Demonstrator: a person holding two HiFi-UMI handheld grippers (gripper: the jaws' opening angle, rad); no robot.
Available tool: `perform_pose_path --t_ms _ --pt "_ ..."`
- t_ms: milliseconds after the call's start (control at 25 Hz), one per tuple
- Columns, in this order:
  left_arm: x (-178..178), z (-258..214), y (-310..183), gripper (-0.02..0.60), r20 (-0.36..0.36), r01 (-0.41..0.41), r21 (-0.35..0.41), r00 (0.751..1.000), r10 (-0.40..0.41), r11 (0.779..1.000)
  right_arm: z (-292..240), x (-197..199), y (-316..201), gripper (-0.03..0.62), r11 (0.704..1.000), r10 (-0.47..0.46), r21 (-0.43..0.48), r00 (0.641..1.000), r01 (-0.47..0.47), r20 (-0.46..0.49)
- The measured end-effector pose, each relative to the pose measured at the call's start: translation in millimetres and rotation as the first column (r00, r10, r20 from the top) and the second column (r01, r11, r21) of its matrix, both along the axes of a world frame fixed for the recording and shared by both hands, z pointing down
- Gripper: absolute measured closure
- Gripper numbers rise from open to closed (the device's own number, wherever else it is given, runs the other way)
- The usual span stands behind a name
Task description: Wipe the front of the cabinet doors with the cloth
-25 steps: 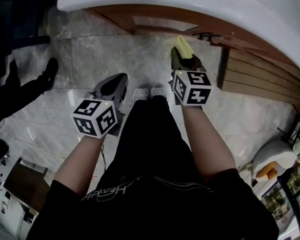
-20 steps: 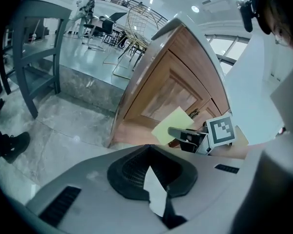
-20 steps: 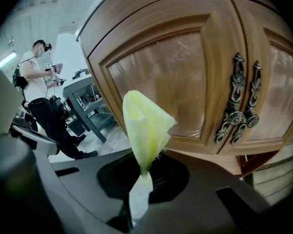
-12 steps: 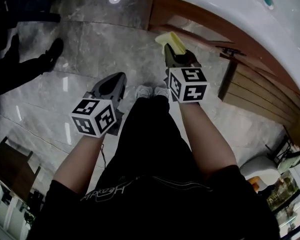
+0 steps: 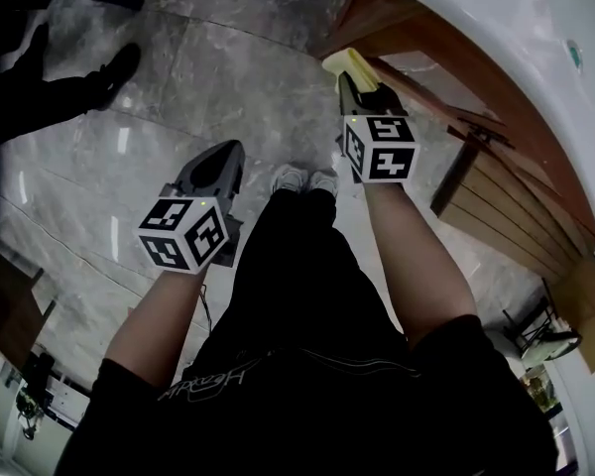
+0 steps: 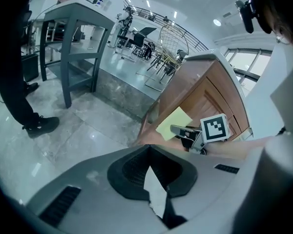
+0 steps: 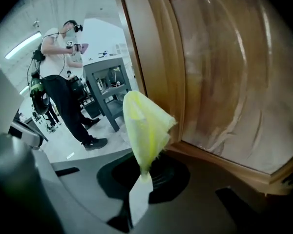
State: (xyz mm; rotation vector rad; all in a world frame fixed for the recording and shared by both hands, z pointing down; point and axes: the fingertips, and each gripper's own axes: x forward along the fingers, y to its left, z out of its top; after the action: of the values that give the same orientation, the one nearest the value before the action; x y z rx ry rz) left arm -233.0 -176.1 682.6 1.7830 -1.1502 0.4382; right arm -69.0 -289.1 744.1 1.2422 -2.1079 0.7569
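A yellow cloth [image 7: 145, 126] sticks up from my right gripper [image 7: 141, 172], which is shut on its lower end. The cloth [image 5: 347, 64] hangs just short of the brown wooden cabinet door [image 7: 229, 77], whose glossy front fills the right gripper view; I cannot tell if they touch. From above, the right gripper [image 5: 359, 89] points at the cabinet [image 5: 496, 191] under the white countertop [image 5: 535, 48]. My left gripper [image 5: 216, 167] hangs lower left over the floor, jaws closed on nothing [image 6: 149, 172]. The left gripper view shows the cloth [image 6: 174, 123] against the cabinet [image 6: 205, 96].
Grey marble floor [image 5: 178, 77] spreads around my white shoes [image 5: 302, 179]. A person in black stands at the far left [image 5: 69, 82], seen also in the right gripper view [image 7: 63, 77]. A grey table [image 6: 73, 38] stands behind, with chairs beyond.
The head view has swung, so the cabinet and countertop now sit further right. My right gripper with the cloth has risen slightly towards the cabinet's left end. The left gripper has barely moved.
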Motion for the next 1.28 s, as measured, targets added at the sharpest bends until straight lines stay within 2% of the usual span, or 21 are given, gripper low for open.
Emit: perform_pose_path --t_ms 200,440,800,1280 --pt "-9 10 9 0.575 -0.003 0.033 -0.032 0.999 -0.033 0.999 13 3 -5 0.554 1.0 0.007 -0.017 1.0 -0.007 -0.027" --pt "-4 11 6 0.575 -0.017 0.025 -0.034 1.0 -0.026 0.999 20 12 -6 0.554 1.0 0.022 -0.019 0.998 -0.023 -0.059" --pt "12 13 4 0.575 -0.019 -0.043 -0.037 0.999 0.042 0.998 25 38 -2 0.554 0.996 0.088 -0.02 0.994 -0.09 -0.071" --pt "58 14 -4 0.575 -0.024 -0.175 -0.036 0.984 0.174 0.984 25 105 18 0.554 0.976 0.217 -0.012 0.972 -0.219 -0.085"
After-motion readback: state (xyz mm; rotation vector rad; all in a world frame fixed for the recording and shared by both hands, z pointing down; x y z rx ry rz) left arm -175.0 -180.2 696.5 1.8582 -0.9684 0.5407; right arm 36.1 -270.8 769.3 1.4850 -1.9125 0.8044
